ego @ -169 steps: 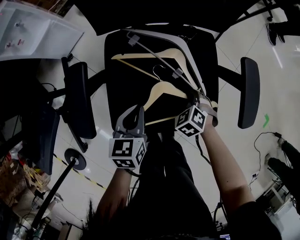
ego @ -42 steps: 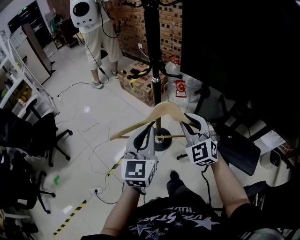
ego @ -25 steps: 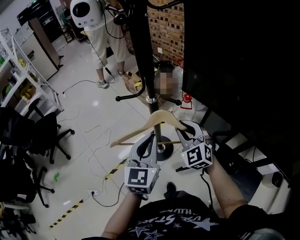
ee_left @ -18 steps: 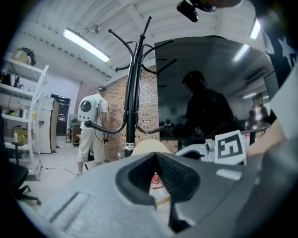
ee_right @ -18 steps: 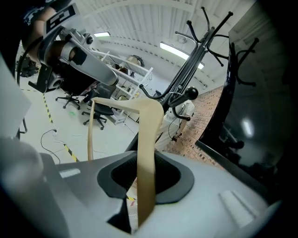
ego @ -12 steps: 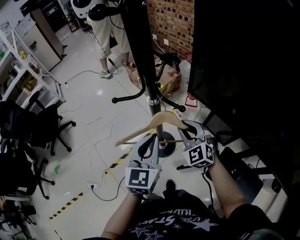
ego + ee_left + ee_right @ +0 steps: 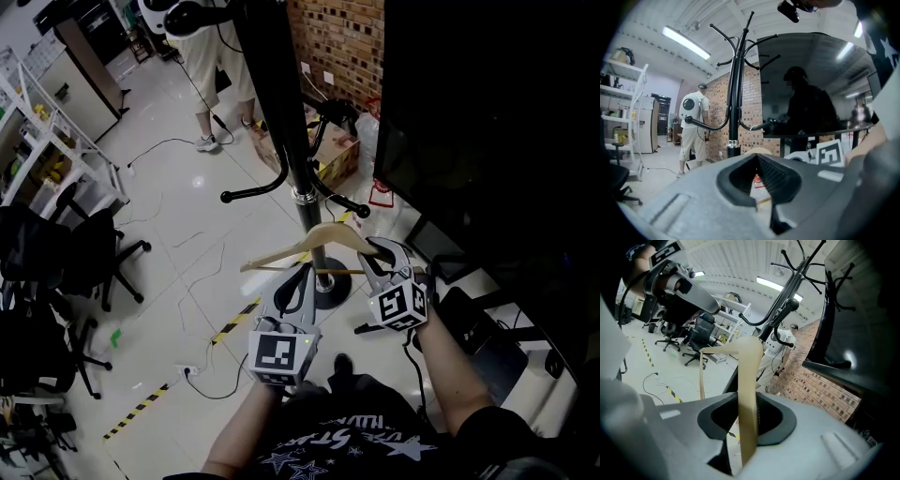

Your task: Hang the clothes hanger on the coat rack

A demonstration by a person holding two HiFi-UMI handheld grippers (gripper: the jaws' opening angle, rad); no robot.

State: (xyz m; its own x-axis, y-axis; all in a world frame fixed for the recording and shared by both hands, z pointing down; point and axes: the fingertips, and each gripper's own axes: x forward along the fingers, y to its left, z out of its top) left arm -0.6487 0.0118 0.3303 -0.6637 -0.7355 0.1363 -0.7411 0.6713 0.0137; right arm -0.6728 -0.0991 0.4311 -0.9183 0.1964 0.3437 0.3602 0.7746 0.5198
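Carried off the black chair seat of the earliest frame and brought across the room: pale, flat-armed wooden clothes hanger (image 7: 323,236), now aloft over the floor just in front of the rack's pole, not yet hung.

Nearest: noted right gripper (image 7: 373,248) pinching the hanger's right shoulder arm, broad flat faces against the ribbed pads. Jaws just been easing open a little, arm still between them. Noted left gripper (image 7: 303,272) with tips pressed together and nothing clamped as far as can be told. Thin dowel crossbar (image 7: 762,201) glimpsed through the gap behind the tips; contact not determinable.

Handling, judged: light, rigid, no flex expected. Smooth finished wood, so likely to slide or pivot in a one-sided pinch. Best taken on a shoulder arm close to the neck, pads on the flat faces. Better avoided: the slender crossbar, weakest part and round, apt to roll between pads. Hook not made out in any view, so its facing unchecked.

Beyond: tall black metal coat rack (image 7: 272,103), with a round glossy pole. Upswept curved pegs (image 7: 246,194) low on the pole, knobbed at the ends. Crown of thin bent hooks (image 7: 745,35) at the top. Rounded, slick bars, so a hanger likely to swing once seated.

Farthest: red-brown brick wall (image 7: 337,37), glossy pale tiled floor (image 7: 187,225) with loose cables, and a person (image 7: 211,56) in pale clothes standing past the rack.
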